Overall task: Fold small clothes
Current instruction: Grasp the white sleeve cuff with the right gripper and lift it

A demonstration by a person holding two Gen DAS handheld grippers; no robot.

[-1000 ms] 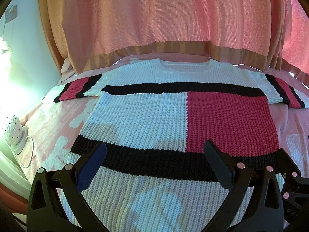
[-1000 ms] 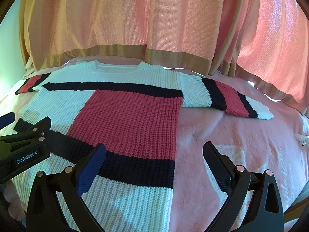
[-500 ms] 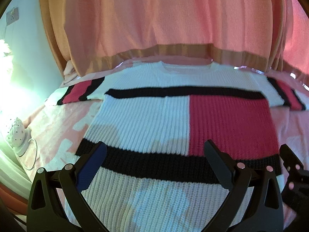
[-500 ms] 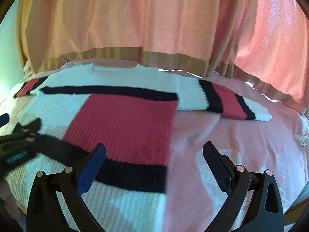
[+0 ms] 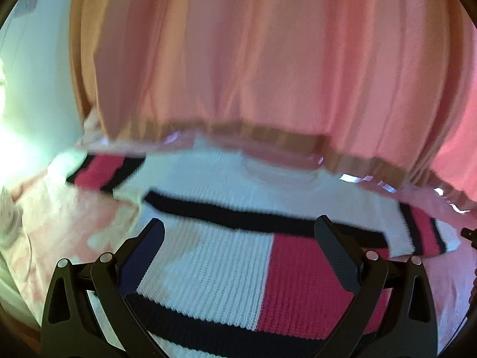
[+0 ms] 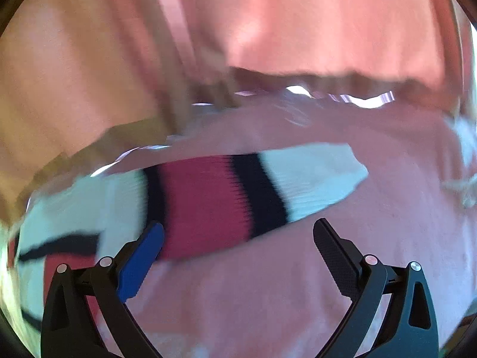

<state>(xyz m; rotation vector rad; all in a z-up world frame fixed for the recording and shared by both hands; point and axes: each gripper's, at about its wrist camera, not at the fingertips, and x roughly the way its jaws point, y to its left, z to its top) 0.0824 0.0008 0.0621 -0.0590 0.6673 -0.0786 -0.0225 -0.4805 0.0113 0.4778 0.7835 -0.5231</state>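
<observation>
Left claw [image 5: 238, 250] and right claw [image 6: 238, 250], both spread wide, empty.

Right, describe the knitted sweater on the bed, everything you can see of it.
The sweater is a ribbed knit in white, black and pink-red blocks, lying flat and face up on the pink bedspread, neckline toward the curtain. Its right sleeve stretches outward, banded black, red, black with a white cuff. Both open grippers hover over it, neither visibly touching.

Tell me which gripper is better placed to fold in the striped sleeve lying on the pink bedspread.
Right. The right gripper sits open just short of that sleeve, cuff ahead of its jaws. The left gripper, also open, is over the sweater body, so it would likely have to cross over.
</observation>
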